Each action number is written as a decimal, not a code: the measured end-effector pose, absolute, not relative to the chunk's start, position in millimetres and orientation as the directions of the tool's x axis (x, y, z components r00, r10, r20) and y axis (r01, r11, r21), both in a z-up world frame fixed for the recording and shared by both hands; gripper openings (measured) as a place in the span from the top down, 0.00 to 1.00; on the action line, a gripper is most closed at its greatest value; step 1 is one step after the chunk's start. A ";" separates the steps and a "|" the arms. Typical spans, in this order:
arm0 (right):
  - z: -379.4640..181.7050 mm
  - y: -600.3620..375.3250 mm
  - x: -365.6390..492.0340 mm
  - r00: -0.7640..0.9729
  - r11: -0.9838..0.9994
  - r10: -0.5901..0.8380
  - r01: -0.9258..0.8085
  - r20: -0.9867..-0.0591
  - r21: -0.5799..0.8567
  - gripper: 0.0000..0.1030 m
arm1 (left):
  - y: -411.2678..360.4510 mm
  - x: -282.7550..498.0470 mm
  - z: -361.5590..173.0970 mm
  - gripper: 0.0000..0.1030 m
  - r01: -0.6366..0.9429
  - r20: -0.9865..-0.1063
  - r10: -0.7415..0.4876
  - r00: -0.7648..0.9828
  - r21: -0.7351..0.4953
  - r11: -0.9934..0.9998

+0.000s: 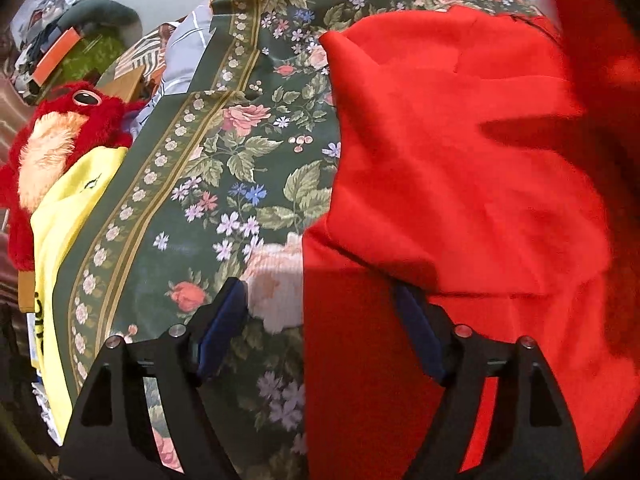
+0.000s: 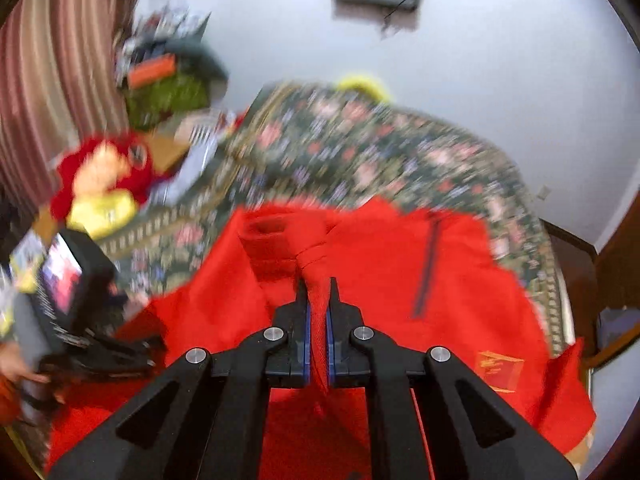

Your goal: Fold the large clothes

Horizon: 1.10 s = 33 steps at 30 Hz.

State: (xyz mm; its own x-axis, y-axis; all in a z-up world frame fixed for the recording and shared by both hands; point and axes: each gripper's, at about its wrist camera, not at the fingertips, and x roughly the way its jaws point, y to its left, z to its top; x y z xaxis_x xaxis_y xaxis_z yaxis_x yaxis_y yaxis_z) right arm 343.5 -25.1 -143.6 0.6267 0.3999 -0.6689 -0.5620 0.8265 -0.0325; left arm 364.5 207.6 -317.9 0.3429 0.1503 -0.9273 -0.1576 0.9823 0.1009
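A large red garment (image 1: 460, 168) lies rumpled on a green floral cloth (image 1: 224, 168). My left gripper (image 1: 320, 292) is open, its jaws wide apart over the garment's left edge, holding nothing. In the right wrist view my right gripper (image 2: 318, 284) is shut on a bunched fold of the red garment (image 2: 400, 280), which is pulled up taut toward it. The garment shows a dark zip line (image 2: 426, 264) and an orange label (image 2: 500, 368). The left gripper's body (image 2: 76, 304) shows at the left of that view.
A red plush toy (image 1: 52, 140) and a yellow cloth (image 1: 68, 216) lie at the left edge of the floral cloth. Boxes and clutter (image 1: 68, 44) are piled behind them. A striped curtain (image 2: 52, 64) and a white wall (image 2: 480, 80) stand beyond.
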 end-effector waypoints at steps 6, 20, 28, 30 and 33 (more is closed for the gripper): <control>-94.6 -101.4 336.0 0.737 0.900 0.365 -0.435 -0.569 0.015 0.95 | 211.9 380.7 -316.3 0.25 -0.266 -0.930 0.195 0.312 0.111 0.957; -172.4 -199.8 316.5 0.595 0.945 0.307 -0.285 -0.743 0.163 0.95 | 229.3 346.3 -263.8 0.25 -0.443 -0.911 0.237 0.337 0.069 0.894; -228.7 -262.8 314.6 0.438 0.920 0.382 -0.093 -0.814 0.382 0.92 | 172.7 333.7 -251.1 0.25 -0.306 -0.914 0.168 0.369 0.052 0.951; -232.0 -271.2 310.2 0.424 0.913 0.394 -0.079 -0.815 0.401 0.91 | 155.9 335.0 -256.3 0.25 -0.260 -0.918 0.158 0.364 0.063 0.963; -229.4 -275.9 302.8 0.410 0.910 0.407 -0.101 -0.816 0.402 0.91 | 138.7 334.1 -267.6 0.24 -0.210 -0.921 0.162 0.353 0.091 0.973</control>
